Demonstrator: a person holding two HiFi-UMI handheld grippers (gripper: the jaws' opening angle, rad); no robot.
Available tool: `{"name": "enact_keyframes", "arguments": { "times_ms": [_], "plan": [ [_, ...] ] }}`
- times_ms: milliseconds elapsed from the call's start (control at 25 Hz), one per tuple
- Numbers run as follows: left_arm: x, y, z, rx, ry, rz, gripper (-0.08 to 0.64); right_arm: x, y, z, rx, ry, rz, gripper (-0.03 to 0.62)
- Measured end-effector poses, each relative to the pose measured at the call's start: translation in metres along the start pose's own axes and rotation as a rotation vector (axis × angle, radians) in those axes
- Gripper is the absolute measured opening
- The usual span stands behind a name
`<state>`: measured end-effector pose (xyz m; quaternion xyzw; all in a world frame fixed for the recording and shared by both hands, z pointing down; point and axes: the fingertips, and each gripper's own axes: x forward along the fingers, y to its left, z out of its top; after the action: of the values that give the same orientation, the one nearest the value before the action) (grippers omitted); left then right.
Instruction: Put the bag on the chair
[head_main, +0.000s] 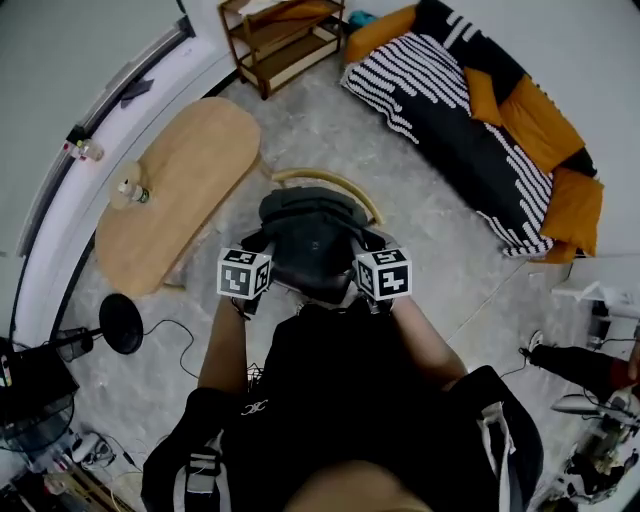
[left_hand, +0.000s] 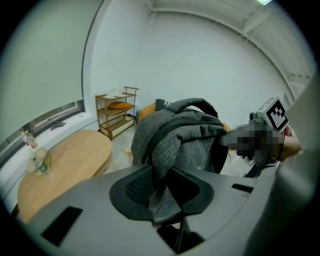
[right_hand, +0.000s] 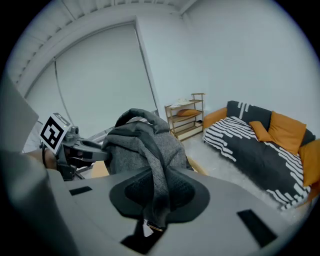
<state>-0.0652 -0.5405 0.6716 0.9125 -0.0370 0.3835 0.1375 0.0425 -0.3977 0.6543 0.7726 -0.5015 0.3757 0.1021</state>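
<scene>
Pinching the bag's (head_main: 312, 240) fabric, your left tool (left_hand: 161, 197) and right tool (right_hand: 155, 200) hold it before the chair (head_main: 338, 183); desk (head_main: 180, 190) left, sofa (head_main: 470, 120) right.

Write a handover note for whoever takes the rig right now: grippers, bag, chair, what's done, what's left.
Grippers: the left gripper and right gripper each have their fingers clamped on a fold of the grey bag, one on each side.
Position: the bag is held between the two grippers, directly over the chair with the curved wooden back. The seat is hidden under the bag, so I can't tell whether it touches yet.
Done: bag gripped and brought to the chair.
Left: lower it onto the seat, check that it sits steady, open both grippers and pull back.
</scene>
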Motion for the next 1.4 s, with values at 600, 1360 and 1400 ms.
{"name": "enact_keyframes", "arguments": {
  "times_ms": [600, 1360, 1400],
  "plan": [
    [0.069, -0.034, -0.036, 0.087, 0.164, -0.079, 0.104, 0.009, -0.054, -0.086, 0.120, 0.077, -0.044, 0.075],
    [0.126, -0.005, 0.001, 0.207, -0.022, 0.013, 0.106, 0.059, -0.098, -0.055, 0.059, 0.027, -0.079, 0.078],
    [0.129, -0.003, 0.003, 0.203, -0.019, 0.019, 0.105, 0.064, -0.100, -0.053, 0.054, 0.028, -0.090, 0.078]
  ]
}}
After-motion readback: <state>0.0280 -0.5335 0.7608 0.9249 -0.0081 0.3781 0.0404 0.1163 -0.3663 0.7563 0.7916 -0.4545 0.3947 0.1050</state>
